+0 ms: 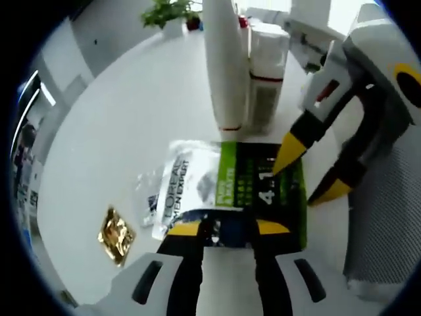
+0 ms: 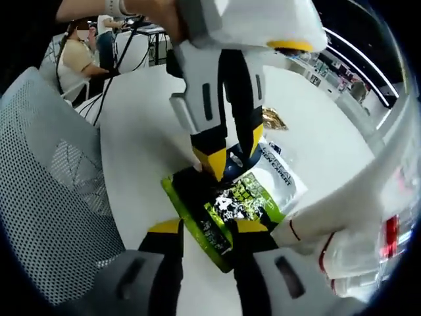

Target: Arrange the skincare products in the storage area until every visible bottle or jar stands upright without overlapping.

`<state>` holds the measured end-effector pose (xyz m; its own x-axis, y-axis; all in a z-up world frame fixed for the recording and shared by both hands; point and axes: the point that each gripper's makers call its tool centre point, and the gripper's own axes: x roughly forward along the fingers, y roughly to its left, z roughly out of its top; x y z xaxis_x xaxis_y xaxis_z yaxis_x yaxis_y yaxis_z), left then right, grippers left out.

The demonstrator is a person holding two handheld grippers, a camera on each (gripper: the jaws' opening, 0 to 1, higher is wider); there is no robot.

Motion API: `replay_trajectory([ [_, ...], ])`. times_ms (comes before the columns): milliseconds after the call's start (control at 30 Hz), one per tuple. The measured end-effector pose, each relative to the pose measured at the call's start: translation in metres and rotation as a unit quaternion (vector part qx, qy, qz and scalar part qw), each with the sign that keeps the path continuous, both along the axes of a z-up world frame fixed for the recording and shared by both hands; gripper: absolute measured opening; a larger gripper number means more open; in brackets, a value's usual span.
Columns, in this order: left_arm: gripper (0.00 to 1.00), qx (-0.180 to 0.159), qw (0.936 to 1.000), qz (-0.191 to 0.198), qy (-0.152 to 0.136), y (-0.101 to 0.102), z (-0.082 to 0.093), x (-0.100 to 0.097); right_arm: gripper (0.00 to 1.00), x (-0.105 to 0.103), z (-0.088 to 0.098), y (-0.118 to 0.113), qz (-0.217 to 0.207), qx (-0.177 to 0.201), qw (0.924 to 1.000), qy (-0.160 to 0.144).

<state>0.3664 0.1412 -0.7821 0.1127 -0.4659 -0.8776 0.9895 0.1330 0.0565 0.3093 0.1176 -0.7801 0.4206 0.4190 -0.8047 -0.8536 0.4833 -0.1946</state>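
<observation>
The skincare sachet (image 1: 227, 191), a flat green, black and silver packet printed with L'Oréal lettering, lies on the white table (image 1: 112, 125) directly ahead of my left gripper (image 1: 227, 227). In the left gripper view, its yellow-tipped jaws sit at the near edge of the sachet with a dark part of the packet between them; I read them as pinching that edge. My right gripper (image 1: 309, 174) enters that view from the right, its two yellow tips spread apart, one tip resting over the black panel of the sachet, the other just off its right edge. Beyond the sachet, two white bottles stand upright side by side: a tall bottle (image 1: 223, 66) and a shorter capped bottle (image 1: 266, 72) with a red band, touching or nearly so. A crumpled gold wrapper (image 1: 116, 235) lies on the table to the left, well apart from the sachet. A potted plant (image 1: 172, 12) stands at the far edge. In the right gripper view, I see the sachet (image 2: 230, 210) between both tools, and a grey mesh chair (image 2: 52, 191) on the left.
</observation>
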Motion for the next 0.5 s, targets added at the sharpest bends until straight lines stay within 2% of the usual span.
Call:
replay_trajectory([
  [33,0.26,0.001,1.0,-0.001,0.0,0.0001,0.0,0.0003,0.28,-0.0003,0.0001,0.0018,-0.011,0.014,0.9998,0.011],
  [233,0.27,-0.001,1.0,0.003,0.006,0.0,0.0003,0.0,0.29,-0.0004,-0.0002,0.0067,-0.007,0.018,0.9998,0.011],
  [500,0.28,0.005,1.0,-0.003,-0.002,-0.0005,0.0023,0.0005,0.29,0.0015,-0.0013,0.0103,-0.011,0.027,0.9994,0.017],
])
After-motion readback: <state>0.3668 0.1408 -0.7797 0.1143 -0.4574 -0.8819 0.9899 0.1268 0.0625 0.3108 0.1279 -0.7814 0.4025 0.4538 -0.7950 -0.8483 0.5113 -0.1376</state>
